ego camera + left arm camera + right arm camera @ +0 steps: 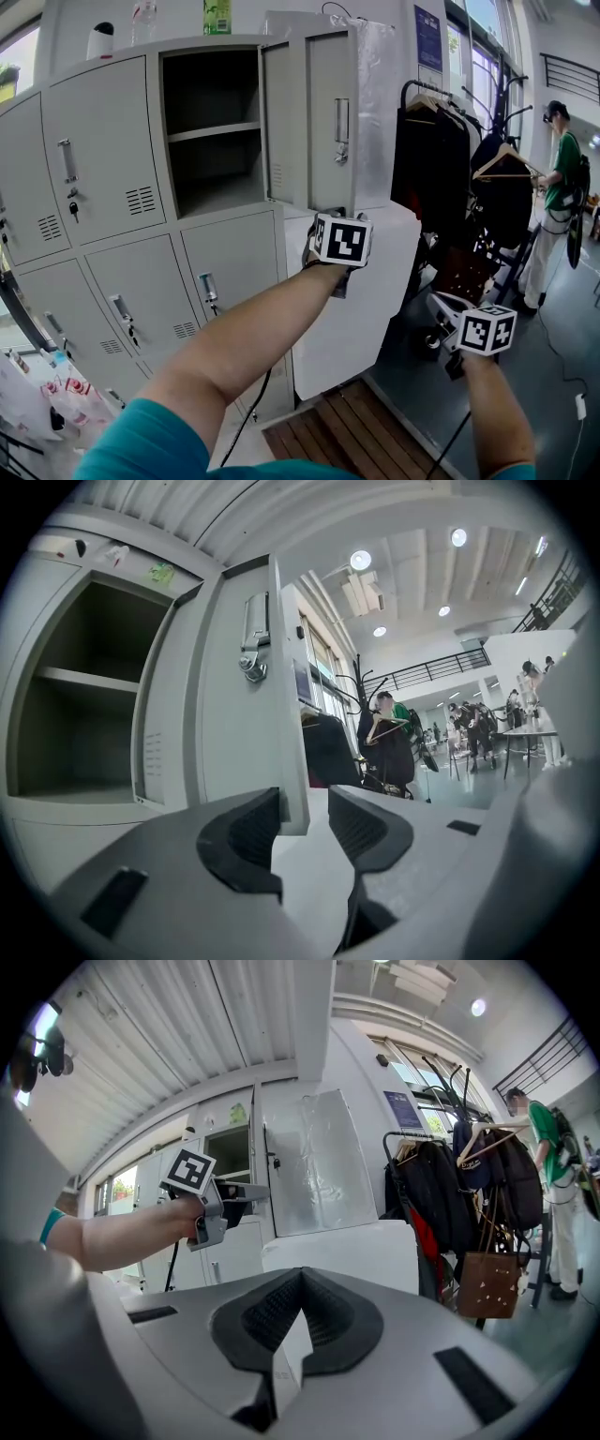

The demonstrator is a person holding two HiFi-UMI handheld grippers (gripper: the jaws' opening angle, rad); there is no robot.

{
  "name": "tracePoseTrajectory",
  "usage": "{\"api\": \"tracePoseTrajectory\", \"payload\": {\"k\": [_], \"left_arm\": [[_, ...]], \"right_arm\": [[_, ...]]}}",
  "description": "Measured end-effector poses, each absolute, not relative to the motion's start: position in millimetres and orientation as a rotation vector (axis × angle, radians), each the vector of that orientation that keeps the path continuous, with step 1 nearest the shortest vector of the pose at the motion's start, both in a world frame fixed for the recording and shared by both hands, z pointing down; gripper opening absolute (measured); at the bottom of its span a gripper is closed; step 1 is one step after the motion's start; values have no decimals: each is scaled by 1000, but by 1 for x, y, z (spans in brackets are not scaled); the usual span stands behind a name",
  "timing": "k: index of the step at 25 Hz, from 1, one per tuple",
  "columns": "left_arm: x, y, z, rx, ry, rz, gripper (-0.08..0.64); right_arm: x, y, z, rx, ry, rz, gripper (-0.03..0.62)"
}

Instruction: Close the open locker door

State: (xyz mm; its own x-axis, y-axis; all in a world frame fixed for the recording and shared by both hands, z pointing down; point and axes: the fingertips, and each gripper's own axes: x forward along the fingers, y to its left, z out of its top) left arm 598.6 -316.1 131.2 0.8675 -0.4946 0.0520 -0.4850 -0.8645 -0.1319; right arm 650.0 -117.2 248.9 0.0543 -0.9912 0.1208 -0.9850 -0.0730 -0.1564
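Locker door (pixel 314 122) stands swung out at right edge of open upper compartment (pixel 211 141). Thin sheet steel: likely light, stiff, smooth, free-swinging, apt to clang.

Left gripper (pixel 305 819) jaws wide, door's bottom free corner between them, unclamped. Best hold probably free edge below latch (pixel 251 649): light pinch or push.

Right gripper (pixel 300 1321) closed, empty, well apart.
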Motion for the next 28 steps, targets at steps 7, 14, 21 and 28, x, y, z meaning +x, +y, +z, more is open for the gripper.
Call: {"api": "tracePoseTrajectory", "payload": {"k": [7, 14, 21, 28], "left_arm": [[598, -319, 130, -2933, 736, -162, 66], [574, -310, 127, -2934, 700, -160, 66], [519, -305, 128, -2922, 730, -189, 72], [463, -307, 128, -2882, 765, -201, 83]], "right_arm": [[652, -116, 252, -2259, 2114, -319, -9], [642, -124, 247, -2227, 2149, -310, -9], [614, -146, 245, -2158, 2230, -300, -9], [581, -176, 243, -2069, 2312, -297, -9]]}}
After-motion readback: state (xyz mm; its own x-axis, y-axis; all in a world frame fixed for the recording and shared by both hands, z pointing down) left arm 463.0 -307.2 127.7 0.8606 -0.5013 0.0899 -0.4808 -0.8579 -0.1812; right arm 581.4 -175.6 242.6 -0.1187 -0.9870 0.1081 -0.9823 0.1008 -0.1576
